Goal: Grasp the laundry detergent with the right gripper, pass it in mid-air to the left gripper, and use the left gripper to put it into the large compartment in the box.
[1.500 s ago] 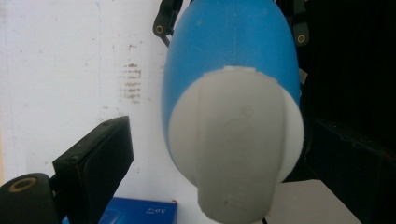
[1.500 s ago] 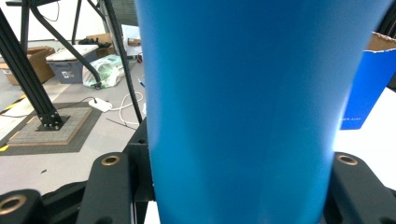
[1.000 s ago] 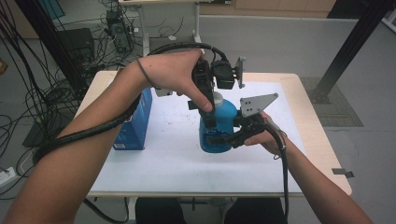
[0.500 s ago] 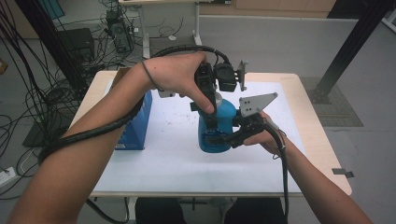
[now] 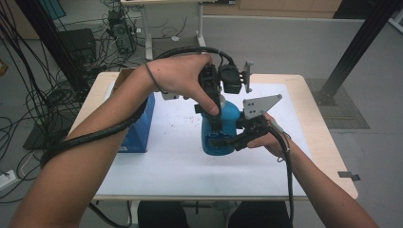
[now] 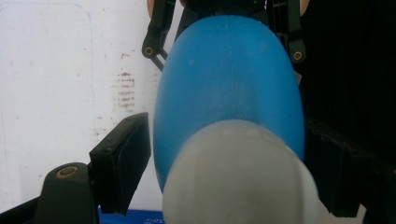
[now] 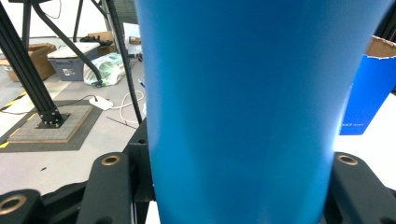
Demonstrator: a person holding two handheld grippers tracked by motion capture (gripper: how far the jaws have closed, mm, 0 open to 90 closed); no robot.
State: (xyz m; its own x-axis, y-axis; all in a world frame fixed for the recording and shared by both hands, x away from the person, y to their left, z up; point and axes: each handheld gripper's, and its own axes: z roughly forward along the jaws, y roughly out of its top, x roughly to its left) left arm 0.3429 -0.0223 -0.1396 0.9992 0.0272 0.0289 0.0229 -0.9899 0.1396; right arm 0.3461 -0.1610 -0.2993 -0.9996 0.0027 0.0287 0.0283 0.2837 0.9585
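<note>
Broadly, my table (image 5: pixel 304 156) carries a white mat with a blue box (image 5: pixel 142 128) at its left, and the blue bottle (image 5: pixel 218 130) stands upright mid-mat. My right gripper (image 5: pixel 223 142) pinches its body from the side. My left gripper (image 5: pixel 215 124) comes down from above, jaws just closing either side of the white cap (image 6: pixel 238 177), the left pad (image 6: pixel 123 165) just clear.

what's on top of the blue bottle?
A whitish cap tops the blue bottle. The left gripper comes down over it, jaws just closing, a gap still beside the left pad. The high view's hand covers the cap.
</note>
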